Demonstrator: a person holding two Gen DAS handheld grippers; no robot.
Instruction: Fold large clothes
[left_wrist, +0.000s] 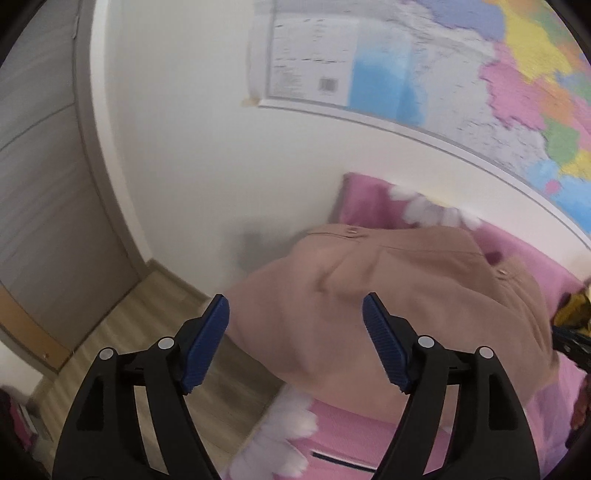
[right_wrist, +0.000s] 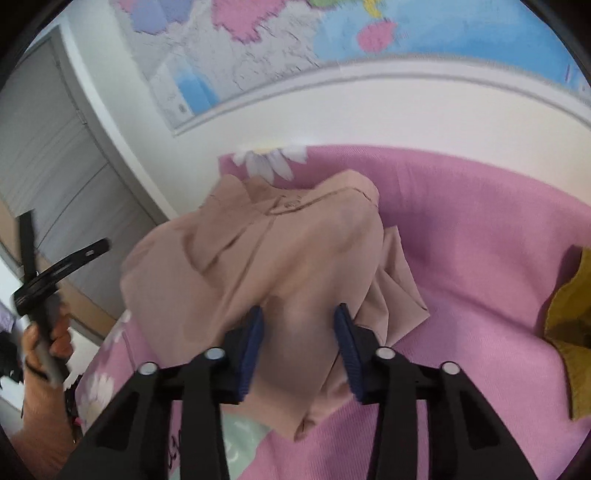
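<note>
Currently, the beige garment (right_wrist: 280, 266) lies bunched on the pink bedspread (right_wrist: 480, 229), near the bed's left edge and close to the wall-side edge. The right gripper (right_wrist: 299, 347) has its blue pads (right_wrist: 251, 343) on either side of a raised fold of the garment, and the fabric fills the gap between them. The left gripper (left_wrist: 295, 343) is spread wide above the garment with nothing between its fingers. A mustard cloth (right_wrist: 572, 325) lies at the bedspread's right side. A wall map (left_wrist: 443, 74) hangs above the bed.
</note>
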